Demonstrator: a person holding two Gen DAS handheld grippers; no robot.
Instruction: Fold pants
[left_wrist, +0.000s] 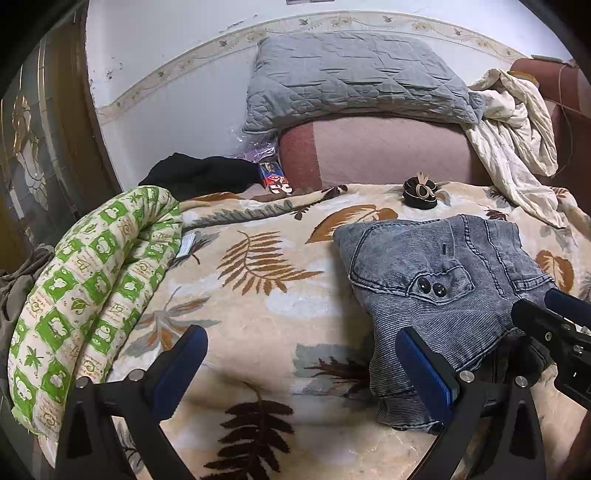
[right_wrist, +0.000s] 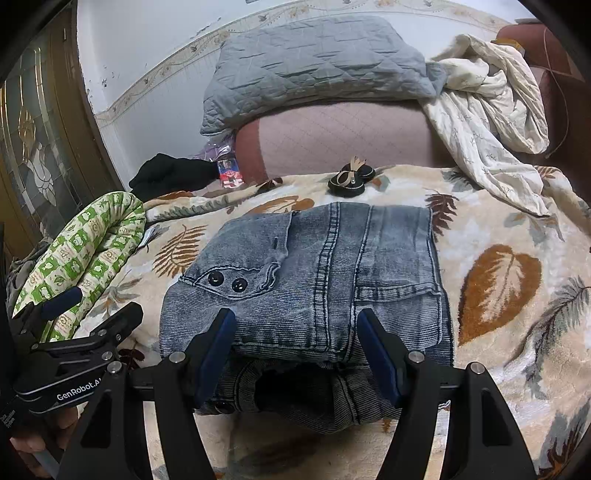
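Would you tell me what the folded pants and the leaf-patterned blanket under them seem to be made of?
Folded pants: apparently faded blue-grey denim, matte, with fine ribbing and stitched seams. Leaf-patterned blanket: probably plush fleece, judging by its soft, fuzzy pile.

Grey pillow (left_wrist: 354, 74), green quilt (left_wrist: 85, 280)

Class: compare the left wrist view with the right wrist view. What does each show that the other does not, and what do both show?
Only the left wrist view shows the left gripper from behind, jaws wide apart over bare leaf-print blanket, beside the folded jeans.

Only the right wrist view shows the right gripper, open, straddling the jeans' near edge, and the large brown leaf to their right.

Both show the jeans, the blanket, the grey pillow, the green patterned quilt and the small dark item behind the jeans.
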